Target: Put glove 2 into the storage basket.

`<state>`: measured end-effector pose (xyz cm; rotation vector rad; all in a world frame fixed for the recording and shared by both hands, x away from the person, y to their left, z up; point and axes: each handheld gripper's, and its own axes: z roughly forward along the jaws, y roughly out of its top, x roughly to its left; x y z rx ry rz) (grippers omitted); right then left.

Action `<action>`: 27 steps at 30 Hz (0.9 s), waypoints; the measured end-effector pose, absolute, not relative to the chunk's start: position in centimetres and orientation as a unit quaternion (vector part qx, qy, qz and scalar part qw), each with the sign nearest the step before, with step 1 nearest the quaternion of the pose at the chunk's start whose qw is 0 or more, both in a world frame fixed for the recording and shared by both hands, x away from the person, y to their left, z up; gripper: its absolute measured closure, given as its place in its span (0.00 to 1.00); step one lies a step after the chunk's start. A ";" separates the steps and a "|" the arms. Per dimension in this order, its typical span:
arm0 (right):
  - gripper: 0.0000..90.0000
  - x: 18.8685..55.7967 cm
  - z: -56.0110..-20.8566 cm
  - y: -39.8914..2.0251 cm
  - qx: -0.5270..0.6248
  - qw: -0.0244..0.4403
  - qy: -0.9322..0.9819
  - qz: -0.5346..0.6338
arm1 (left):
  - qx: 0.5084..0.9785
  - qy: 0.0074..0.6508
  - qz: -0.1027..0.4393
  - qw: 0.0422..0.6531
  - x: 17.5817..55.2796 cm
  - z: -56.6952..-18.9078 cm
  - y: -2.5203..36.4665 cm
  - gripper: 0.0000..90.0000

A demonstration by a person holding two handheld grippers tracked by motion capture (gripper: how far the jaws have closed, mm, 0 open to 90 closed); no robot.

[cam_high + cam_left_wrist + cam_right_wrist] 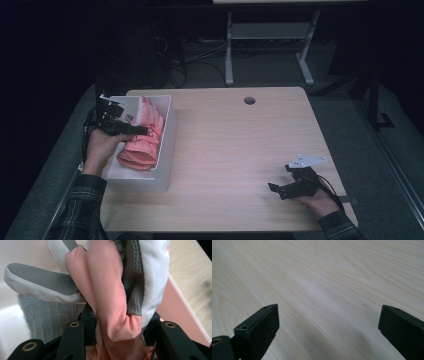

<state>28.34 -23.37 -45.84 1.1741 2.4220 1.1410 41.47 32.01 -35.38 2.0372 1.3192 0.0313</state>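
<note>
The left tongs [141,131] sit at the far left, held in the left hand [102,145], whose plaid-sleeved forearm rises behind them from the near edge. Their jaws are partly closed, pressing on what lies between them. The right tongs [274,189] lie low at the near right, pointing leftward, the right hand [320,200] behind them. Their jaws stand wide apart with nothing between them.

Pink-and-grey folded cloth [110,315]: upper and lower ends cut off by the frame in the left gripper view; weave detail too small to be told from the high view. White bin [165,150]: floor largely hidden beneath the cloth.
</note>
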 end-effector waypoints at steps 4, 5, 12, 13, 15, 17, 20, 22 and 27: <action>0.03 28.4 -45.9 -23.4 0.398 0.110 0.824 0.389 | 0.788 0.510 0.001 0.345 42.0 -37.2 31.7 0.63; 0.03 28.4 -45.9 -23.4 0.398 0.109 0.824 0.389 | 0.789 0.509 -0.001 0.344 42.2 -37.7 31.6 0.62; 0.03 28.5 -45.9 -23.6 0.396 0.110 0.824 0.390 | 0.795 0.510 -0.024 0.329 43.2 -40.4 30.6 0.60; 0.03 28.5 -45.9 -23.6 0.396 0.110 0.823 0.392 | 0.794 0.510 -0.026 0.330 43.4 -40.5 30.6 0.60; 0.03 28.5 -45.9 -23.6 0.395 0.109 0.823 0.393 | 0.794 0.510 -0.030 0.330 43.5 -40.7 30.7 0.58; 0.03 28.5 -45.9 -23.5 0.393 0.107 0.824 0.393 | 0.789 0.515 -0.038 0.332 43.6 -41.0 30.9 0.55; 0.03 28.6 -45.9 -23.4 0.393 0.105 0.825 0.393 | 0.783 0.521 -0.046 0.336 43.8 -41.2 31.2 0.47; 0.03 28.6 -46.0 -23.4 0.393 0.104 0.825 0.392 | 0.782 0.523 -0.045 0.336 43.9 -41.1 31.3 0.39; 0.03 28.5 -45.9 -23.7 0.396 0.105 0.823 0.394 | 0.785 0.518 -0.008 0.339 43.3 -40.3 31.5 0.20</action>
